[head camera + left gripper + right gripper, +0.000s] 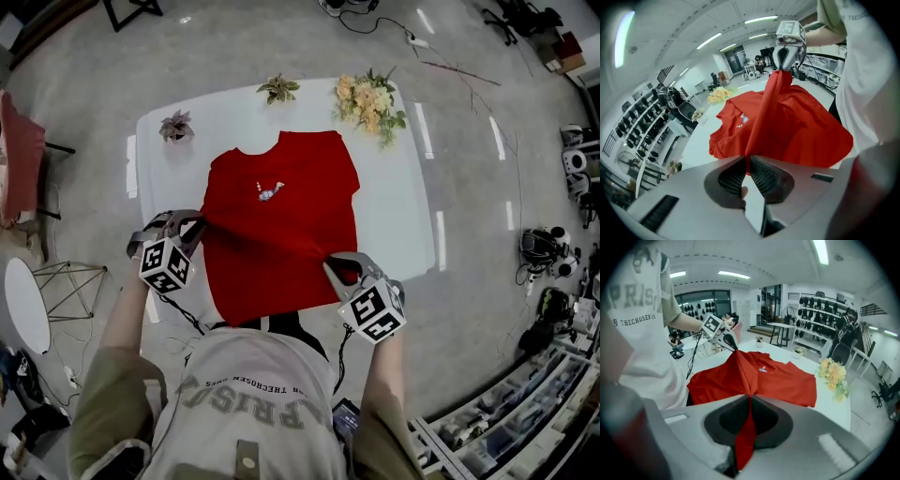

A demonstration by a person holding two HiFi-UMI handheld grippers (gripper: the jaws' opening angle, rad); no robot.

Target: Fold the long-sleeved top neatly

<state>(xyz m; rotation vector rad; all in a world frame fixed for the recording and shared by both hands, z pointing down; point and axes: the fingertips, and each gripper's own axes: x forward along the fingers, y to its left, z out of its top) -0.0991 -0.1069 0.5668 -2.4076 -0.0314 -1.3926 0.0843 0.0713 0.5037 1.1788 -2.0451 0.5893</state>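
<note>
- Long-sleeved top (281, 225), the red one, is caught by both my tools at once. The bit of it on my side of the grippers hangs down toward me.
- My left gripper (749, 171) is clamped down on a fold at the top's left edge, with the cloth sitting right between the ribbed pads.
- Same story on the right gripper (749, 414): it's pinched tight on the fabric, and a red strip pokes back through the jaws toward the camera.
- A taut ridge of cloth runs straight from one gripper to the other, lifted a little off the rest.
- Out past both grippers the body of the top lies spread on the white table (403, 216), collar at the far end. There's a small chest print (270, 191) roughly midway ahead of the two tools.
- Further out, beyond the collar, a flower bunch (368, 103) sits off past the right gripper. A leafy plant (278, 89) is about dead ahead, and a purplish plant (175, 125) is out beyond the left gripper.
</note>
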